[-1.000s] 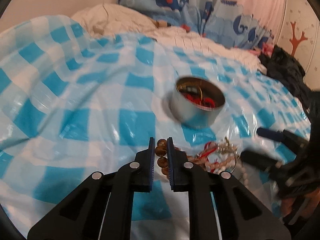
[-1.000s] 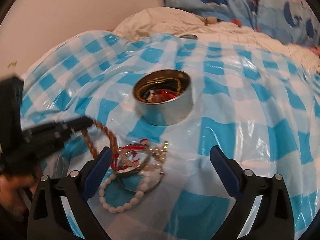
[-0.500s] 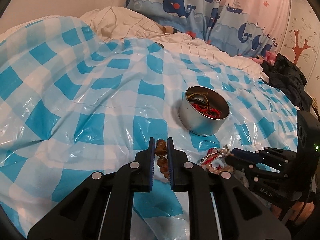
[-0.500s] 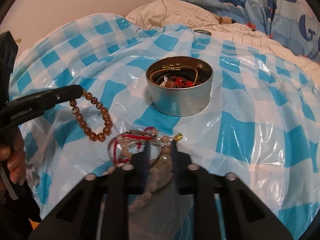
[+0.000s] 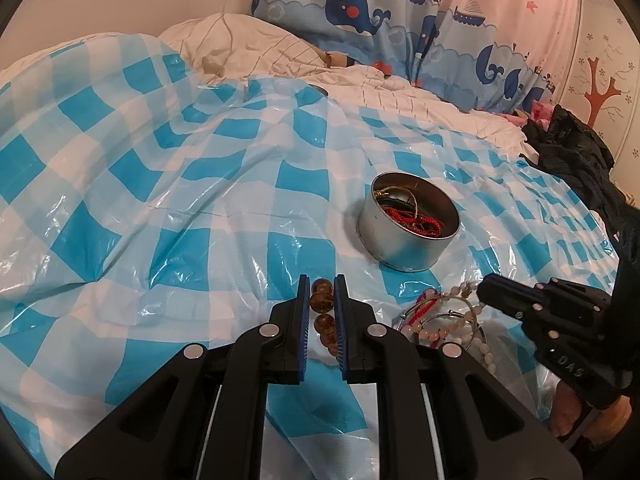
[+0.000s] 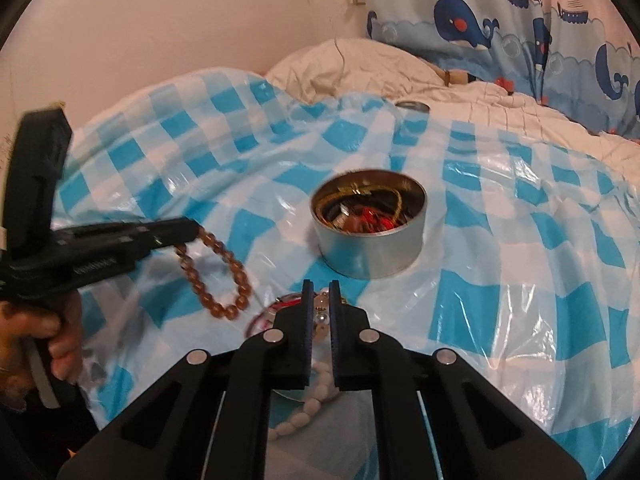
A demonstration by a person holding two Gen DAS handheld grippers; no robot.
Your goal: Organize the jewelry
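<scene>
Risk: left gripper (image 5: 322, 300) pinches the amber bead bracelet (image 6: 218, 276) left of the tin (image 5: 404, 248), right gripper (image 6: 319, 300) jaws closing on the tangled pearl-and-bangle pile (image 5: 444, 320) near it; lifting may drag several entangled pieces together.

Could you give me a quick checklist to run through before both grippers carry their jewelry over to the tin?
1. Left gripper shut on the brown bead bracelet: ok, beads sit between its fingers and the loop hangs free.
2. Right gripper firmly on the jewelry pile: cannot tell, its jaws are closing with pale beads between them.
3. Only one piece caught by the right gripper: cannot tell, the strands are tangled.
4. Round metal tin upright and open: ok.
5. Room left in the tin: ok, though red cord and gold chain already lie inside.
6. Path to the tin free of things: ok.
</scene>
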